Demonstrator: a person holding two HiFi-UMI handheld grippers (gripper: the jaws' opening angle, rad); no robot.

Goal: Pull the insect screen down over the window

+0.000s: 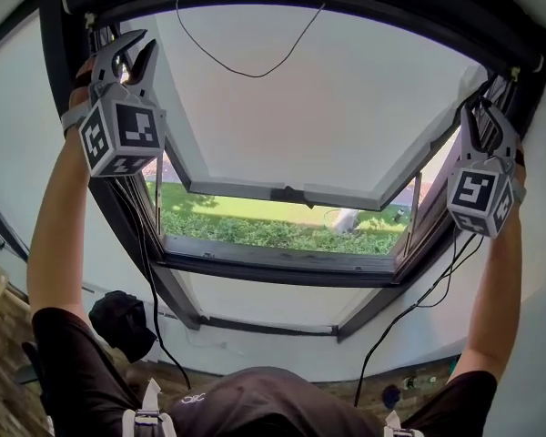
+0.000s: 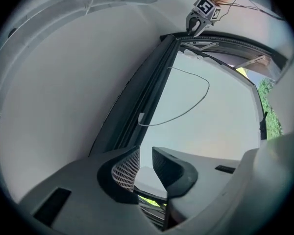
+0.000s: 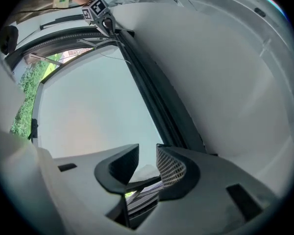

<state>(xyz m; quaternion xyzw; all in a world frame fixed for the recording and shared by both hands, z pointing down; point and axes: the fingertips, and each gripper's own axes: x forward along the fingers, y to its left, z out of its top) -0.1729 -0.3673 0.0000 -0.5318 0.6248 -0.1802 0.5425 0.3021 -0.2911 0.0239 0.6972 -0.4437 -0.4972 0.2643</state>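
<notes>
Left hand-held gripper [image 1: 142, 45] and right hand-held gripper [image 1: 480, 116] hold grid-textured jaws apart, empty.

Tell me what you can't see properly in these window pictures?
- Insect screen: head view shows only the dark top bar; no screen or handle visible.
- Dark lump, low in the head view: too dark to name.
- White thing on the grass outside, head view: too small.
- Left hand-held gripper tips, head view: blend into the dark frame, so touching is unclear.
</notes>
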